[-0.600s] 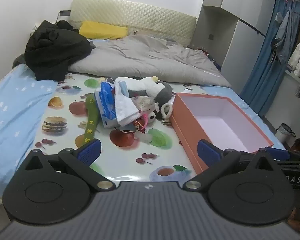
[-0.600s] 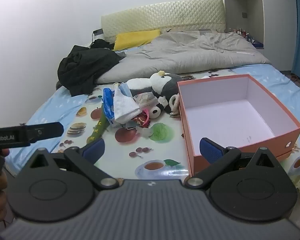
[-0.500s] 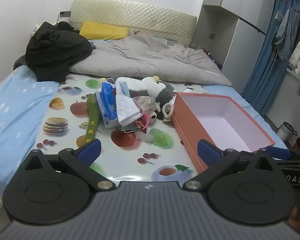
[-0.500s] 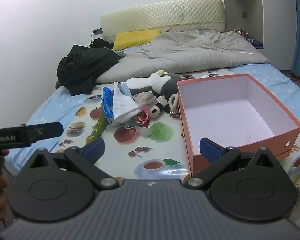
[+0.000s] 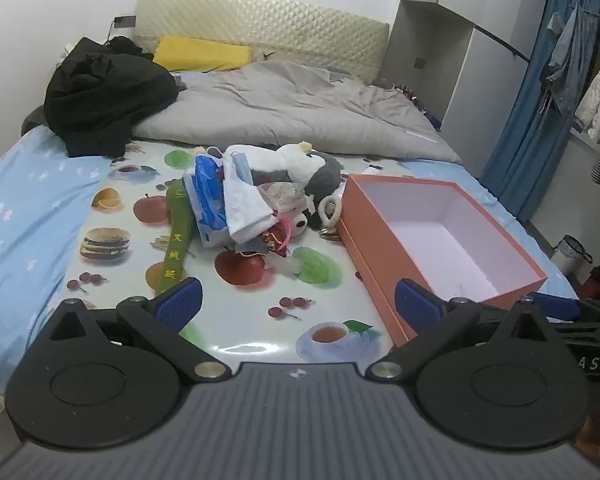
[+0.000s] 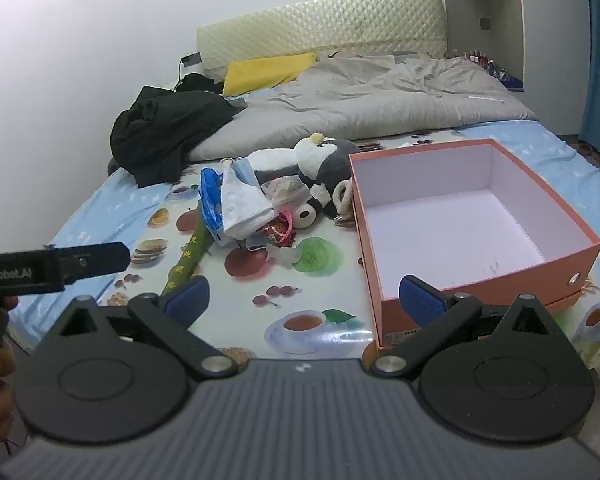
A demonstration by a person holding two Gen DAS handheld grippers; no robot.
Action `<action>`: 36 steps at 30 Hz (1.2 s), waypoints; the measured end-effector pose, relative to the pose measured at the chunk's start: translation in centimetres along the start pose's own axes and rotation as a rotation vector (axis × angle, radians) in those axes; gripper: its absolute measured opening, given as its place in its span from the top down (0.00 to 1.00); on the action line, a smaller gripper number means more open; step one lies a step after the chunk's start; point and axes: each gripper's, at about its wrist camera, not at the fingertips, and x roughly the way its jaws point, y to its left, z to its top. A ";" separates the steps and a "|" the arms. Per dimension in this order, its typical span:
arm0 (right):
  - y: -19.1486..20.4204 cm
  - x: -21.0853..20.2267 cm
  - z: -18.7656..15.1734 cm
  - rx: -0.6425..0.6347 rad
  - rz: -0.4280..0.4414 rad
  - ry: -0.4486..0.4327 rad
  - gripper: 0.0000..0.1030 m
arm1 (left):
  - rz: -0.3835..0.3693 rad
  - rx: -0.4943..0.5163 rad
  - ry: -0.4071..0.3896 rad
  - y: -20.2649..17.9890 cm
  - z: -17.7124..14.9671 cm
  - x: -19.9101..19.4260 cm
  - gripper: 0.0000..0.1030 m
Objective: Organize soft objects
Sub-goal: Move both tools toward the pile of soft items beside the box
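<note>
Left gripper [image 5: 296, 304]: jaws spread wide, nothing between the blue pads — it hangs over the near edge of the fruit-print mat [image 5: 236, 312], well short of the pile.
Right gripper [image 6: 304, 296]: also wide open and empty, its right pad in front of the near wall of the box.
Soft pile [image 5: 240, 208]: heaped mid-mat, just left of the box — a white towel [image 5: 246, 210] draped over a blue plastic bag [image 5: 206, 196], a pale blue face mask [image 5: 242, 168] on top, a red-and-pink pouch [image 5: 278, 238] at the near side.
Plush penguin [image 6: 324, 160]: lying on its side behind the pile, its grey head close to the box's far-left corner.
Green sash [image 5: 176, 240]: a long strip with yellow characters, running from the pile toward the left gripper.
Orange box [image 6: 580, 248]: open, white inside, nothing in it, on the right of the mat.
Bed behind: grey duvet [image 5: 292, 112], black clothing heap [image 5: 104, 96], yellow pillow [image 5: 204, 54].
</note>
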 end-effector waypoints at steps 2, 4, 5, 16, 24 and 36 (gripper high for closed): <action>-0.1 -0.1 -0.1 0.001 0.000 0.001 0.00 | -0.001 -0.001 0.006 0.0 0.0 0.2 0.00; -0.1 -0.1 -0.1 0.002 -0.001 0.001 0.00 | -0.002 -0.002 0.011 -0.1 0.0 0.4 0.00; -0.1 -0.1 -0.1 0.002 -0.001 0.002 0.00 | -0.002 -0.001 0.014 -0.1 0.0 0.5 0.00; -0.4 0.2 -0.3 0.021 -0.006 0.021 0.00 | -0.006 0.009 0.025 -0.4 -0.1 0.6 0.00; -0.3 0.5 -0.6 0.017 -0.007 0.027 0.00 | -0.009 0.008 0.028 -0.4 -0.2 0.7 0.00; -0.2 0.7 -0.9 0.017 -0.009 0.033 0.00 | -0.012 0.005 0.037 -0.1 -0.3 0.9 0.00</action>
